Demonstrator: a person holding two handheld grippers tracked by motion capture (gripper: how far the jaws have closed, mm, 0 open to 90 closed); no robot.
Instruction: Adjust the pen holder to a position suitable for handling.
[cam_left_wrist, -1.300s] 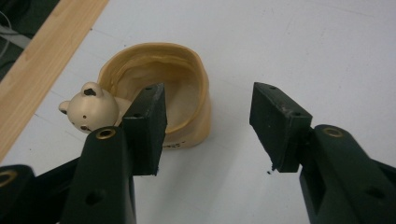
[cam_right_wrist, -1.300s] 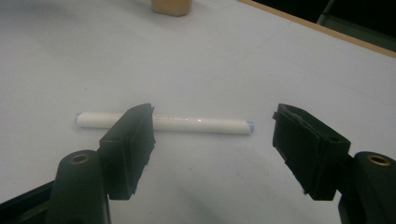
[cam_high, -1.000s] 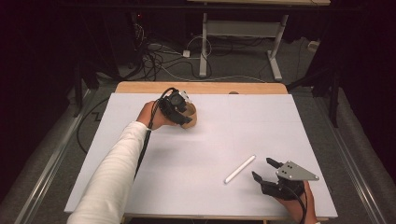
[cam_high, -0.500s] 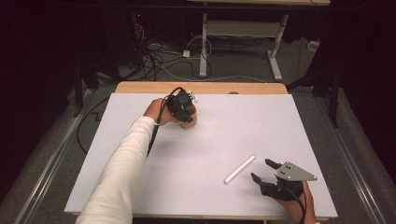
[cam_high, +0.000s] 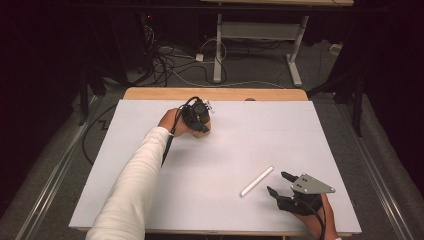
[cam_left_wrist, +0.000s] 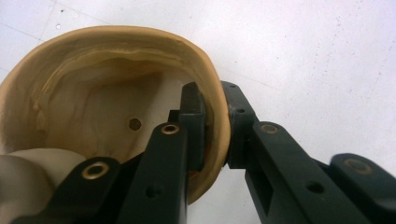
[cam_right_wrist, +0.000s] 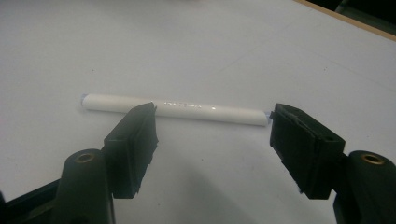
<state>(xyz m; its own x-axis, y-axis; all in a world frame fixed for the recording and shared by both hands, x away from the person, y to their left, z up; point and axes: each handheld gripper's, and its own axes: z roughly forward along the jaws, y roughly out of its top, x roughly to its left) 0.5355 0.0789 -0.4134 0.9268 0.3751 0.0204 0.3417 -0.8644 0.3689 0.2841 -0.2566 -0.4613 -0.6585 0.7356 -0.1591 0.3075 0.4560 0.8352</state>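
Observation:
A tan wooden bowl (cam_left_wrist: 116, 88) stands at the back of the white table, partly hidden by the hand in the high view (cam_high: 202, 131). My left gripper (cam_high: 199, 114) is shut on its rim, one jaw inside the bowl and one outside (cam_left_wrist: 215, 126). A white stick (cam_high: 256, 181) lies on the table toward the front right. My right gripper (cam_high: 281, 183) rests just right of it, open, and in the right gripper view the white stick (cam_right_wrist: 175, 108) lies crosswise just beyond the two jaws, untouched (cam_right_wrist: 212, 128).
The white table top (cam_high: 150, 165) has a wooden strip (cam_high: 150, 93) along its far edge. Cables (cam_high: 170, 65) and a desk frame (cam_high: 260, 35) lie on the floor behind. A pale rounded object (cam_left_wrist: 21, 179) sits low inside the bowl.
The left hand and gripper have shifted a little toward the far edge, with the bowl. The right gripper and the white stick have stayed where they were.

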